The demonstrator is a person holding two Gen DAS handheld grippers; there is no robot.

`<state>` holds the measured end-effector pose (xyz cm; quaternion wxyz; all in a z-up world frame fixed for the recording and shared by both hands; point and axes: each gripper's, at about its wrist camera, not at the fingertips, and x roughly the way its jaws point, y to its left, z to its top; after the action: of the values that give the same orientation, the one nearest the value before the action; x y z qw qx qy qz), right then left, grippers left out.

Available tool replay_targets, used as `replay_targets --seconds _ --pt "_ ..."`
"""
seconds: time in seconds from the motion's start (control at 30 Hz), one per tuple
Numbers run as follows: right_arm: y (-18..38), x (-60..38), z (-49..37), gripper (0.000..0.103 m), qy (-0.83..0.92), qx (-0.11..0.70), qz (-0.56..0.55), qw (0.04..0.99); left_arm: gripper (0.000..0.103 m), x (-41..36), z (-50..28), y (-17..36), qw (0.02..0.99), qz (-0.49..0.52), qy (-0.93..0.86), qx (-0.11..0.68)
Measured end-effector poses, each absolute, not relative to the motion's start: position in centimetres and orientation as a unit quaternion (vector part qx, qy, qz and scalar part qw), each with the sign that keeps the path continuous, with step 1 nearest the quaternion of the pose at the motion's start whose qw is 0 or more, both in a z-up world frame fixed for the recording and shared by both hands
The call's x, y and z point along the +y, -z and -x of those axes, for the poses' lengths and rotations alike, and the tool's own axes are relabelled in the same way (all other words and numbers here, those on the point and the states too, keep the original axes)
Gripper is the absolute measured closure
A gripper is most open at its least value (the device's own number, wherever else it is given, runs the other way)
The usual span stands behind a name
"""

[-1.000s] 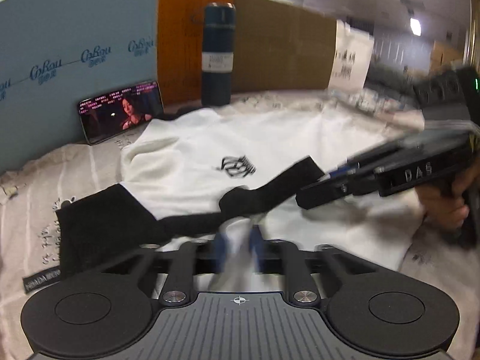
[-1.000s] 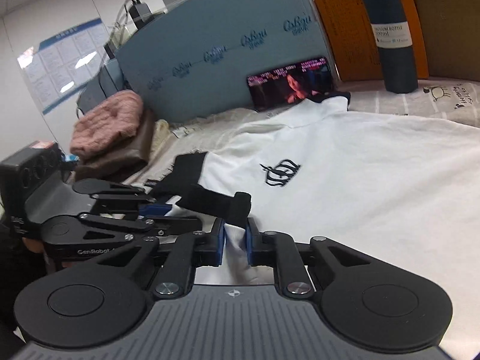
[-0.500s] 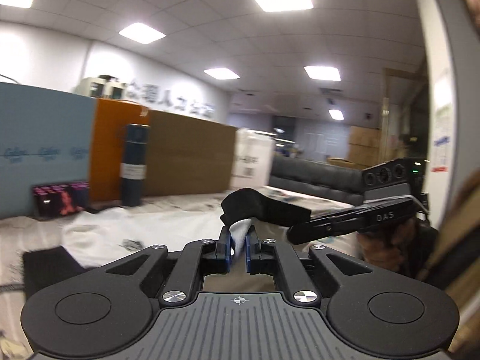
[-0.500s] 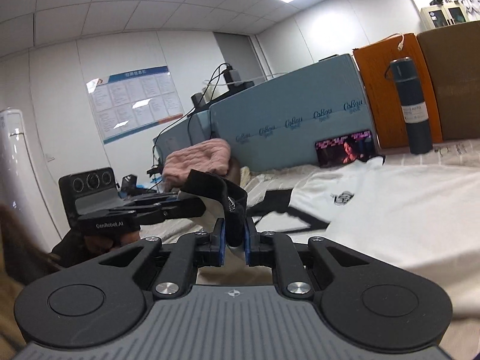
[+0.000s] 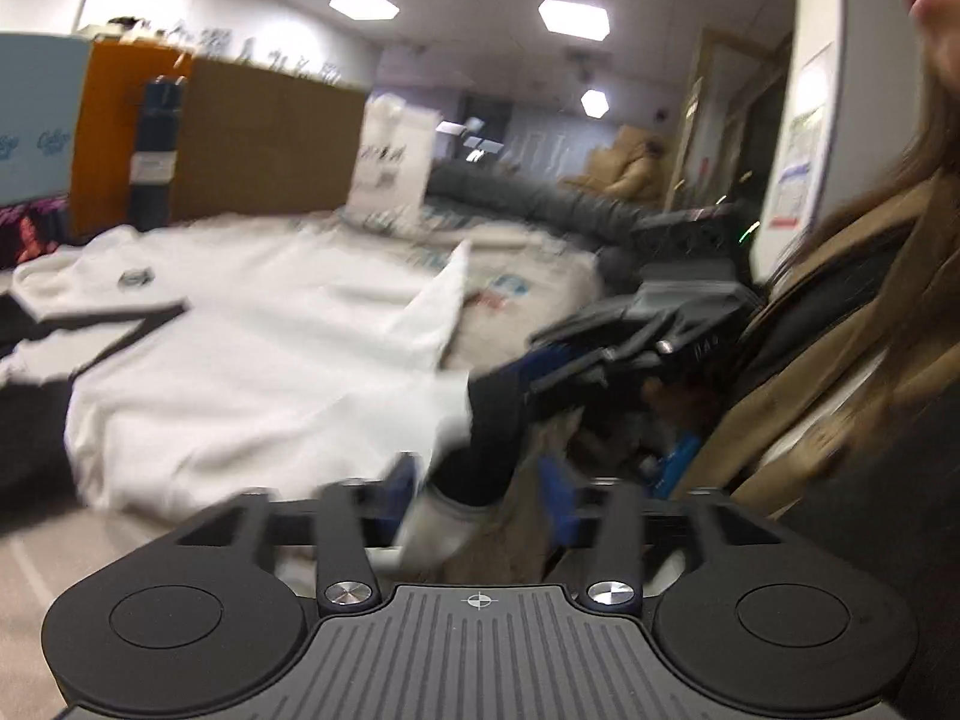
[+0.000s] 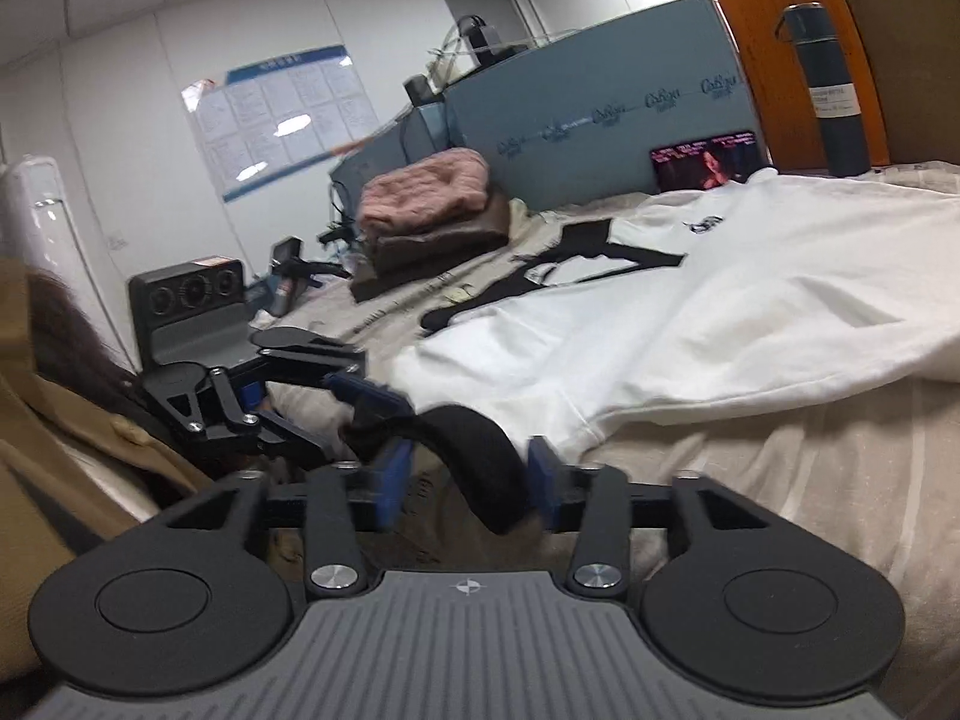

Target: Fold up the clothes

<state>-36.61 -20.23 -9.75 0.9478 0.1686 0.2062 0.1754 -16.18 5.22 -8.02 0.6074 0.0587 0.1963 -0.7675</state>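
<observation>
A white shirt [image 6: 750, 294] with black sleeves and a small black chest logo lies on the cloth-covered table; it also shows in the left wrist view [image 5: 240, 348]. One black sleeve cuff [image 6: 480, 456] lies at the near table edge between the open fingers of my right gripper [image 6: 468, 489]. My left gripper [image 5: 480, 495] is open too, with the cuff [image 5: 486, 426] and white sleeve fabric lying between its fingers. Each gripper shows in the other's view, the left [image 6: 324, 390] and the right [image 5: 600, 354], both close to the cuff.
A stack of pink and brown folded clothes [image 6: 432, 210] sits at the table's left. A blue foam board [image 6: 600, 108], a phone with a lit screen [image 6: 702, 159], a dark bottle [image 6: 834, 90] and orange and brown cardboard stand at the back. The person's tan coat [image 5: 840, 360] is close on the near side.
Both grippers came down from a raised position to the near table edge and opened, letting go of the black cuff they held pinched. The sleeve now lies pulled toward the person.
</observation>
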Motion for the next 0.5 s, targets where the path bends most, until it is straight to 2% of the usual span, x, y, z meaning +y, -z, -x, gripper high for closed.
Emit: replay_targets --seconds 0.03,0.1,0.2,0.33,0.5 --pt "9.4 -20.7 37.0 0.054 -0.162 0.194 -0.169 0.953 0.033 5.2 15.8 7.5 0.61 -0.041 0.769 0.187" --pt "8.7 -22.0 38.1 0.046 -0.116 0.165 -0.179 0.963 0.026 4.7 15.5 6.4 0.627 -0.017 0.76 0.169" --pt "8.4 -25.1 39.3 0.044 0.0 0.135 -0.225 0.965 0.026 2.8 15.5 5.2 0.657 -0.012 0.739 0.148" --pt "8.5 -28.9 39.5 0.044 0.142 0.118 -0.293 0.938 0.026 -2.5 16.4 4.1 0.676 -0.074 0.721 0.133" --pt "8.8 -32.2 38.3 0.044 0.224 0.106 -0.364 0.898 0.026 -8.0 19.3 5.1 0.632 -0.166 0.746 0.123"
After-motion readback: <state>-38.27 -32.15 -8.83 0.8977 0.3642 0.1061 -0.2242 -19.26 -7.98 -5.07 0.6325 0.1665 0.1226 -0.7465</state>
